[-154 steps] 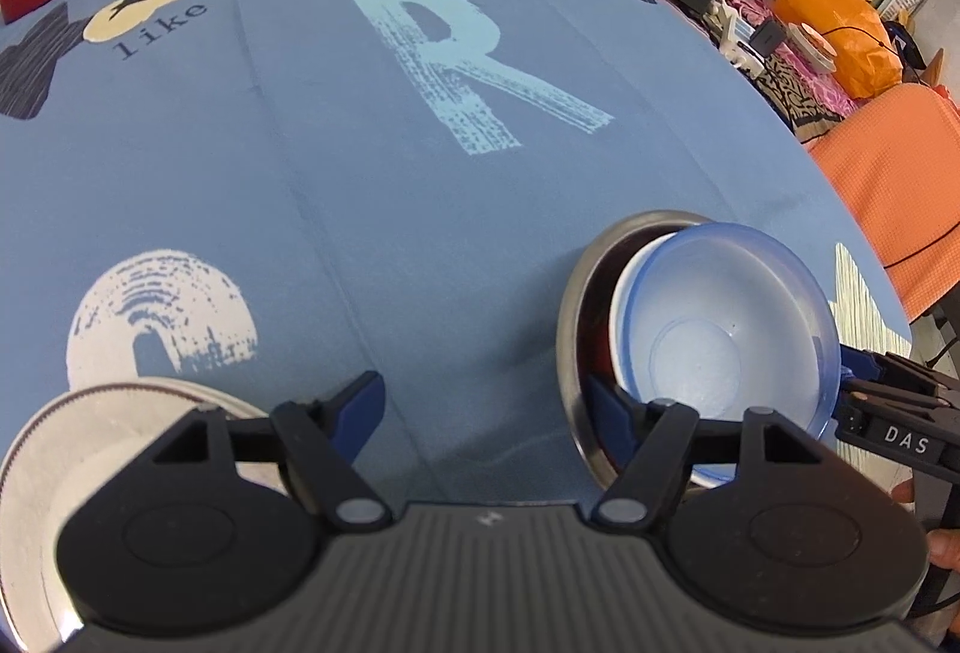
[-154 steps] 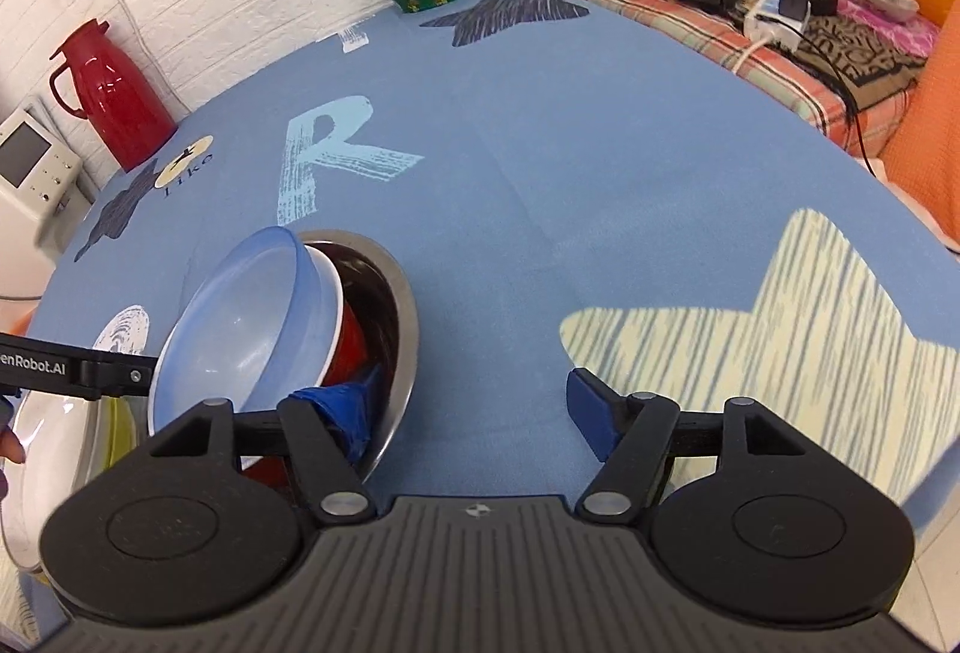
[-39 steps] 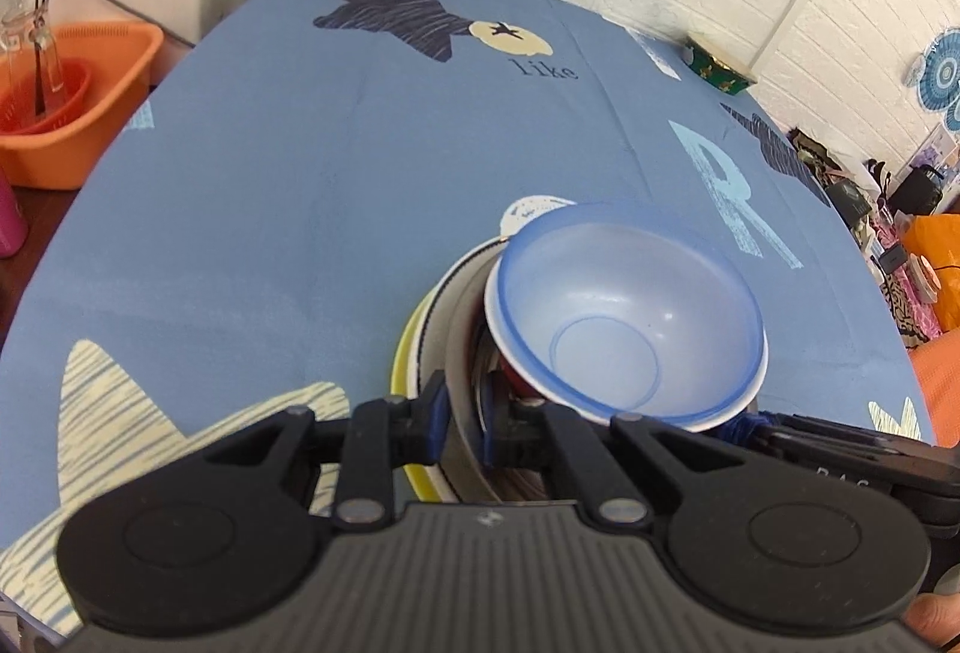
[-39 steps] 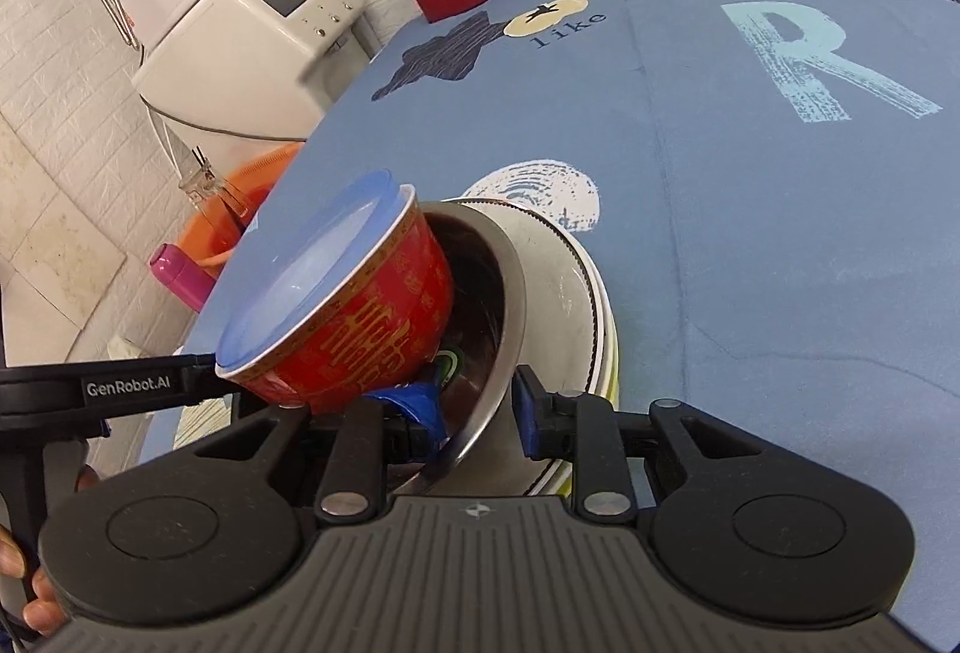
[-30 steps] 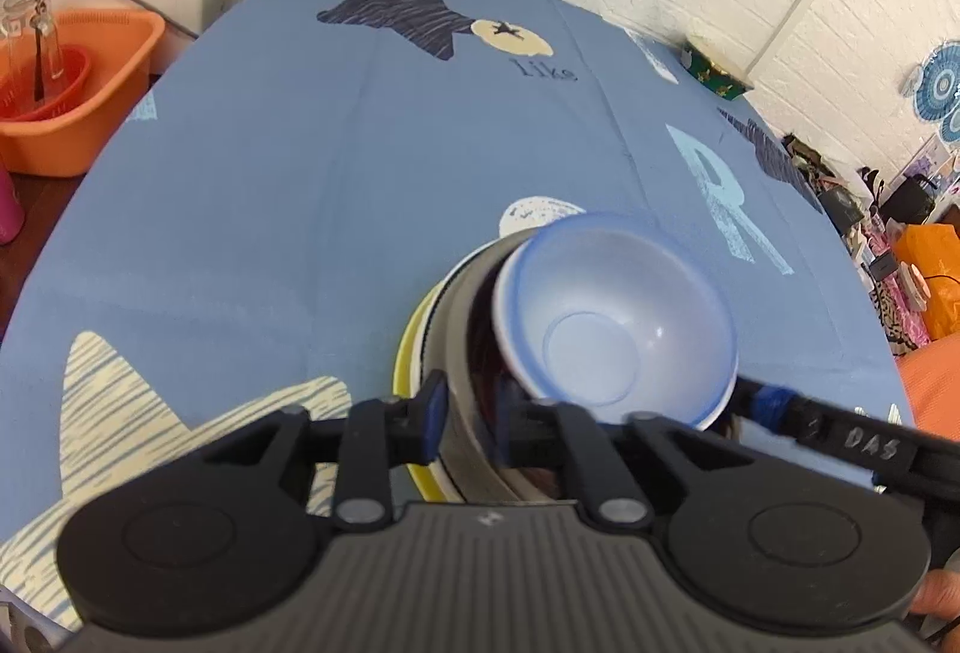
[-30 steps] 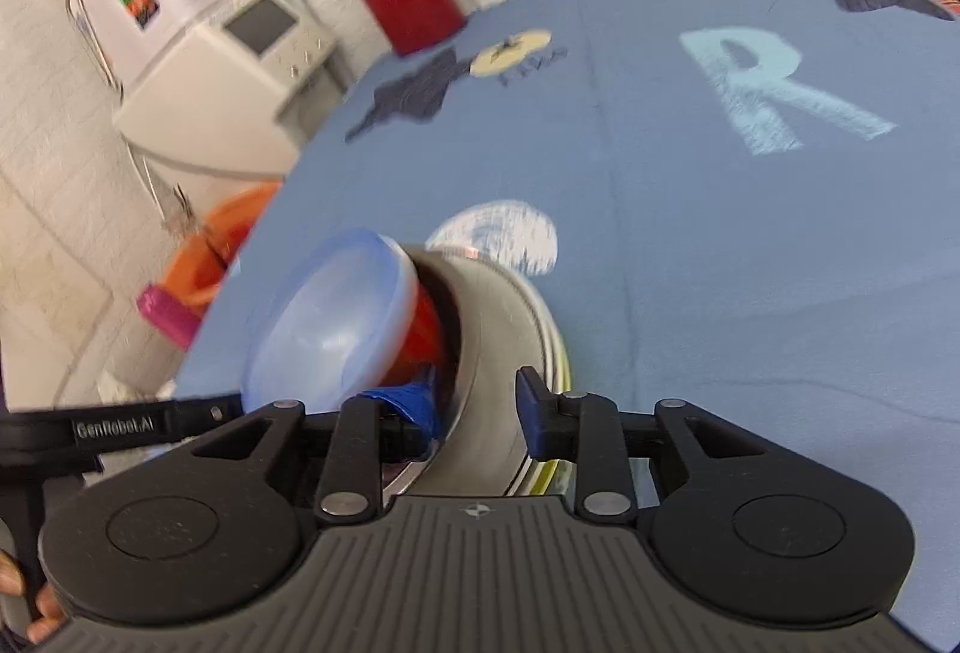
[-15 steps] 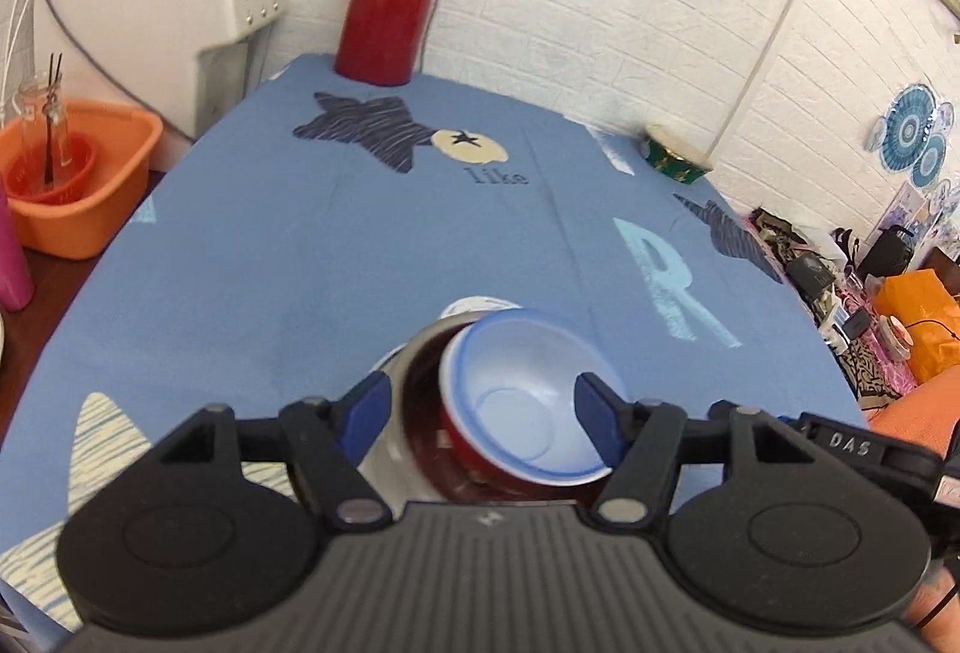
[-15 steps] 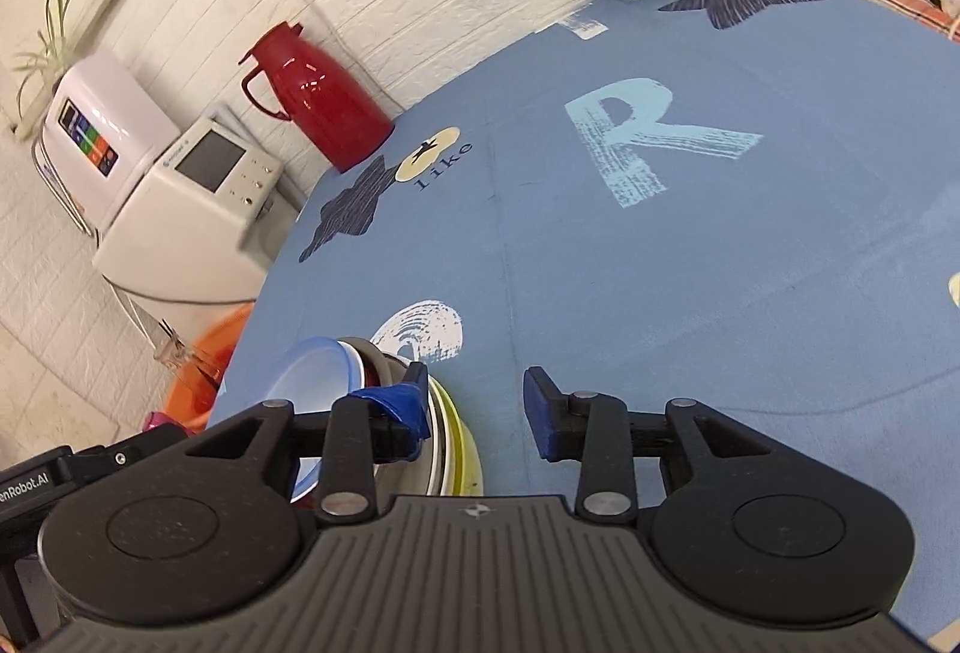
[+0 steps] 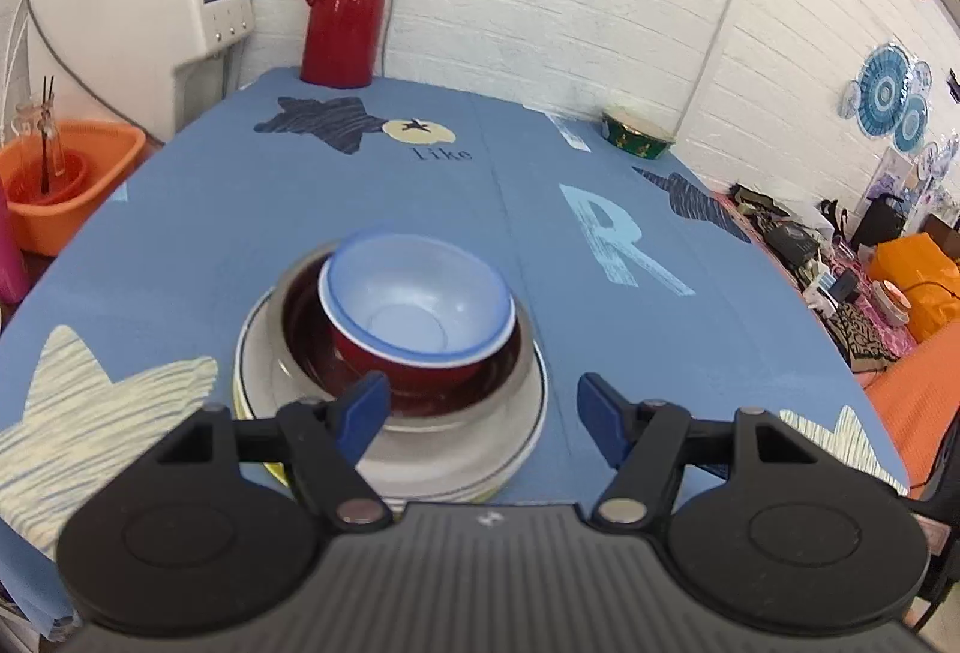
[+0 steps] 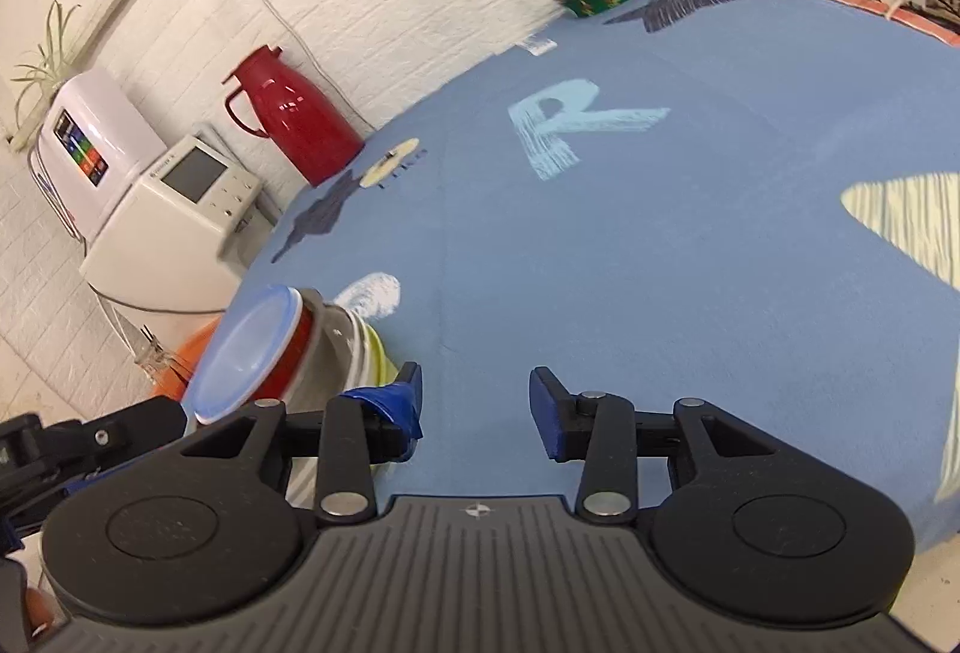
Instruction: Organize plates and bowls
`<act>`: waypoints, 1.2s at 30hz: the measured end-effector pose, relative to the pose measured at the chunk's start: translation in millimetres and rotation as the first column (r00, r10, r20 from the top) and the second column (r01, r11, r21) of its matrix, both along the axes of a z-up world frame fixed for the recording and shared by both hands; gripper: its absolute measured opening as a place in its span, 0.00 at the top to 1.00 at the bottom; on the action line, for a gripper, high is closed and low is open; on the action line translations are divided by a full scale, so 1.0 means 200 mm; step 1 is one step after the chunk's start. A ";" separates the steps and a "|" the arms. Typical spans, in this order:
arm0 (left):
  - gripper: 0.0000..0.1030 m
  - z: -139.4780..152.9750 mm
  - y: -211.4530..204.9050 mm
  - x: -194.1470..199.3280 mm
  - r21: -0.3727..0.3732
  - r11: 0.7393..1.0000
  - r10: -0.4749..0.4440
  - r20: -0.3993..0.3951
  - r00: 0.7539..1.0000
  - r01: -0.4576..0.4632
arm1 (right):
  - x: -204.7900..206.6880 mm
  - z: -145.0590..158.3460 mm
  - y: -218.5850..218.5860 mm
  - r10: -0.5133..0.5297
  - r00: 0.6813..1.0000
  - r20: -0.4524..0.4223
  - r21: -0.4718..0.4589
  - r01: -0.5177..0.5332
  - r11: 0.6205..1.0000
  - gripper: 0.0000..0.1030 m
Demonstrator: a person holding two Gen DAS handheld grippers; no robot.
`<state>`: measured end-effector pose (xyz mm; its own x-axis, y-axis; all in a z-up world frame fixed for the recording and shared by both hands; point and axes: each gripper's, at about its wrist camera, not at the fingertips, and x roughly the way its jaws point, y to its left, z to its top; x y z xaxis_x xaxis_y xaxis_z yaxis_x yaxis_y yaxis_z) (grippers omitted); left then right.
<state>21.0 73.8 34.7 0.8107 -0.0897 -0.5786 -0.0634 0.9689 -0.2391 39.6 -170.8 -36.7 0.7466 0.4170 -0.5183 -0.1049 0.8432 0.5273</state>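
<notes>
A pale blue plastic bowl (image 9: 414,293) nests in a red bowl (image 9: 420,371), which sits in a steel bowl (image 9: 528,353) on stacked white plates (image 9: 456,455) over a yellow plate. The stack stands on the blue tablecloth (image 9: 252,227). My left gripper (image 9: 480,413) is open, just in front of and above the stack, holding nothing. In the right wrist view the same blue bowl (image 10: 246,347), red bowl (image 10: 288,359) and plates (image 10: 348,347) lie at the left. My right gripper (image 10: 477,407) is open over bare cloth, to the right of the stack.
A red thermos (image 9: 342,5) and a white appliance (image 9: 132,23) stand at the table's far left. A green bowl (image 9: 636,140) sits at the far edge. An orange basin (image 9: 66,173) is off the table's left side; clutter (image 9: 852,269) lies to the right.
Both grippers let go of the steel bowl's rim, opened, and drew back upward. The bowl stack now rests level on the plates at the table's left.
</notes>
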 end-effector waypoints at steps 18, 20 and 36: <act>0.34 -0.25 -0.19 -0.17 0.151 0.984 -0.074 -0.100 0.992 0.089 | -0.16 0.05 0.08 -0.007 0.999 -0.037 -0.224 -0.001 0.975 0.72; 0.34 -0.25 -0.19 -0.18 0.156 0.983 -0.078 -0.097 0.992 0.092 | -0.17 0.06 0.10 -0.002 0.999 -0.035 -0.248 -0.006 0.969 0.72; 0.34 -0.23 -0.19 -0.23 0.168 0.981 -0.093 -0.056 0.994 0.101 | -0.21 0.06 0.20 0.025 0.999 -0.020 -0.308 -0.030 0.951 0.69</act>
<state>-25.4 35.6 -12.0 0.7741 -0.0639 -0.6298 0.0258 0.9973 -0.0694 -2.3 -130.7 -23.8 0.7279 0.2551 -0.6365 -0.1241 0.9619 0.2436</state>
